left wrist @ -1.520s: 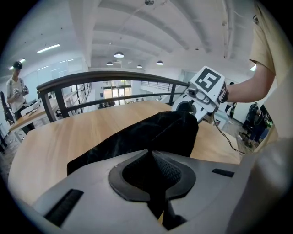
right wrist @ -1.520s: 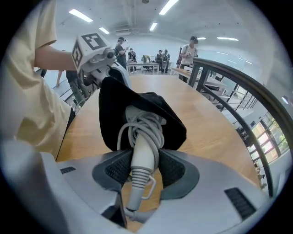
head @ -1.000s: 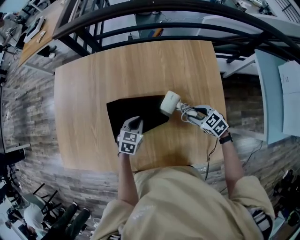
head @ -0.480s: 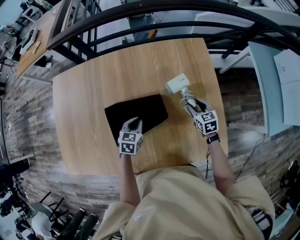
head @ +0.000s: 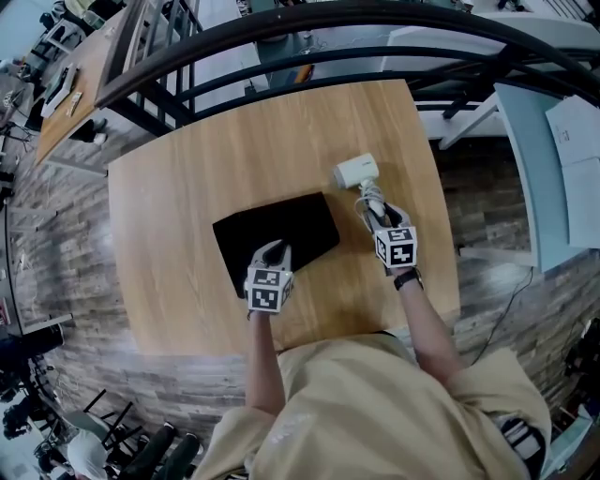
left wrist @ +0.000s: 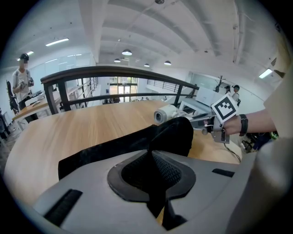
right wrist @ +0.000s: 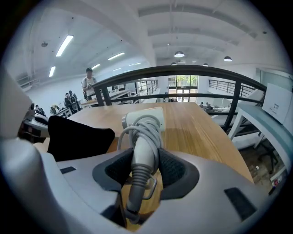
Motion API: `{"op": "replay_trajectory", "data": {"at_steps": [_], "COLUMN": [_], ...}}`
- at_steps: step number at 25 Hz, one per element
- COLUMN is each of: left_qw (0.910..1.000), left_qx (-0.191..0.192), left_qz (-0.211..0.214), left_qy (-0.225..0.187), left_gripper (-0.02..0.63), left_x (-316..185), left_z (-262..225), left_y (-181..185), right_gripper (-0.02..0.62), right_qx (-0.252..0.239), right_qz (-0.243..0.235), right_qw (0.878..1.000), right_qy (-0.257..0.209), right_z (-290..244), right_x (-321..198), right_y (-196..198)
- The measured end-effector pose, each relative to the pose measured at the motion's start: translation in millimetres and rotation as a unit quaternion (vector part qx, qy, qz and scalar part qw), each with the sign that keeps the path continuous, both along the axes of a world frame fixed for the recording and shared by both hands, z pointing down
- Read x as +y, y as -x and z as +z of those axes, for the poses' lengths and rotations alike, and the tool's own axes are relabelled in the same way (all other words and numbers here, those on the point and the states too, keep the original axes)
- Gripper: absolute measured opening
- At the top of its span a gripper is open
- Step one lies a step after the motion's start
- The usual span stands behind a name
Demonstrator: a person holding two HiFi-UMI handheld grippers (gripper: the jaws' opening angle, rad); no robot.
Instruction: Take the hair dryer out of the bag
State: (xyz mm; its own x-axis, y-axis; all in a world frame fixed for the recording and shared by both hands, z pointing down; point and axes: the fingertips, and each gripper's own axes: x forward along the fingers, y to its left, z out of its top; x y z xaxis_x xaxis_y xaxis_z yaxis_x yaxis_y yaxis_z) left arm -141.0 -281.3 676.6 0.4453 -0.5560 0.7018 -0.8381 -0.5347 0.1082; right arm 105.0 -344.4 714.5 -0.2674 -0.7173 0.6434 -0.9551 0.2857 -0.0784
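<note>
The white hair dryer (head: 356,172) is out of the black bag (head: 277,232) and sits just right of it over the wooden table (head: 187,187). My right gripper (head: 375,212) is shut on the hair dryer's handle (right wrist: 143,157), with the coiled cord (right wrist: 137,130) wrapped around it and the barrel pointing away. My left gripper (head: 273,255) is shut on the near edge of the black bag (left wrist: 155,151), which lies flat on the table. The hair dryer (left wrist: 165,113) shows beyond the bag in the left gripper view.
A dark metal railing (head: 309,23) curves past the table's far edge. White desks (head: 553,141) stand to the right, beyond the table's right edge. A person (left wrist: 22,81) stands far off at the left.
My right gripper has carried the hair dryer away from the bag's mouth to the right and rolled, so the barrel now lies across. The bag has settled flat; my left gripper kept still.
</note>
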Motion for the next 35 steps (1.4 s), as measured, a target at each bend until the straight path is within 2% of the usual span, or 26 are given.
{"op": "replay_trajectory", "data": {"at_steps": [5, 8, 10, 12, 14, 16, 19, 23, 27, 32, 35], "left_qw": [0.9998, 0.9995, 0.9993, 0.9990, 0.9988, 0.9984, 0.9970, 0.9937, 0.9861, 0.9685, 0.9584], "left_qx": [0.006, 0.011, 0.012, 0.016, 0.021, 0.024, 0.032, 0.045, 0.049, 0.080, 0.093], "left_qz": [-0.021, -0.029, -0.035, -0.039, -0.039, -0.041, -0.049, -0.060, -0.065, -0.081, -0.095], "left_qy": [0.004, 0.002, -0.006, -0.014, -0.021, -0.029, -0.050, -0.084, -0.145, -0.221, -0.253], "left_gripper": [0.032, 0.040, 0.076, 0.142, 0.196, 0.221, 0.231, 0.227, 0.186, 0.099, 0.055], "left_x": [-1, 2, 3, 1, 3, 8, 15, 28, 43, 68, 89], "left_z": [9, 11, 8, 1, -7, -15, -33, -61, -104, -159, -188], "left_y": [-4, -7, -5, -4, -5, -4, -1, -5, -11, -20, -25], "right_gripper": [0.169, 0.169, 0.170, 0.175, 0.211, 0.253, 0.256, 0.255, 0.178, 0.117, 0.071], "right_qx": [-0.009, 0.022, 0.037, 0.045, 0.046, 0.052, 0.053, 0.016, -0.011, -0.051, -0.061], "right_qz": [0.021, 0.018, 0.007, -0.005, -0.015, -0.022, -0.026, -0.052, -0.074, -0.077, -0.082], "right_qw": [1.000, 0.999, 0.998, 0.996, 0.996, 0.997, 0.998, 0.998, 0.991, 0.980, 0.972], "right_qy": [0.011, 0.024, 0.048, 0.073, 0.073, 0.051, 0.022, -0.039, -0.114, -0.176, -0.212], "right_z": [12, 22, 33, 39, 33, 18, -15, -70, -134, -194, -227], "right_x": [4, 11, 14, 17, 18, 18, 28, 50, 74, 105, 130], "right_y": [3, 3, 9, 13, 15, 17, 21, 36, 58, 71, 72]}}
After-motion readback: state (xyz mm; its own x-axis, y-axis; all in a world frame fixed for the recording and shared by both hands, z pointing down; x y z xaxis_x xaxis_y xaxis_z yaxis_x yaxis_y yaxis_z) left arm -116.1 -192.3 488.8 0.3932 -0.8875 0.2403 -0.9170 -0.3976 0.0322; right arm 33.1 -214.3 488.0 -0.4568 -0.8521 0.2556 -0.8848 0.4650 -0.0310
